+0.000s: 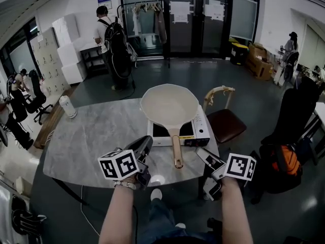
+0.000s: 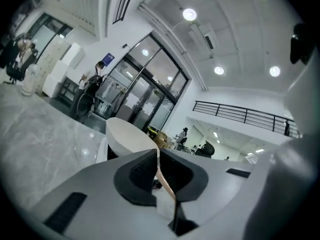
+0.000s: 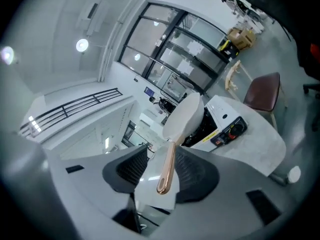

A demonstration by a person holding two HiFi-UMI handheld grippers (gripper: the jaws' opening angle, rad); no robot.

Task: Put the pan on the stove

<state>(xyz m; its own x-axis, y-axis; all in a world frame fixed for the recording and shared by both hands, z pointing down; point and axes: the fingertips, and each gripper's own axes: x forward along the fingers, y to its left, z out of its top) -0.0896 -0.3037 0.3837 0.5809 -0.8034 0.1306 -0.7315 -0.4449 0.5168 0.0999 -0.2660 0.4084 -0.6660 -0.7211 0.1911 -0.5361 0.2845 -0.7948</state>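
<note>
- Resting on the stove (image 1: 204, 132), the pan (image 1: 169, 105) has its pale bowl over the black cooktop, toward the right end of the grey marble table (image 1: 86, 141).
- Long axis of the pan: it runs from the bowl to the handle (image 1: 176, 150). The copper-coloured handle points straight back toward me, and its end reaches past the stove's near edge, over the tabletop. The bowl lies on the far side.
- My left gripper (image 1: 145, 142) is near the table's near edge, just left of the handle's end and not touching it. In the left gripper view its jaws are closed to a thin slit with nothing held, and the pan (image 2: 129, 135) shows beyond them.
- My right gripper (image 1: 202, 153) is just right of the handle's end, also apart from it. Its jaws stand partway open and hold nothing. In the right gripper view the handle (image 3: 168, 170) appears in the gap, with the pan's bowl (image 3: 186, 116) and the stove (image 3: 226, 125) beyond it. The head view shows the handle clear of the pads.
- A white bottle (image 1: 67, 106) stands upright at the table's far left.
</note>
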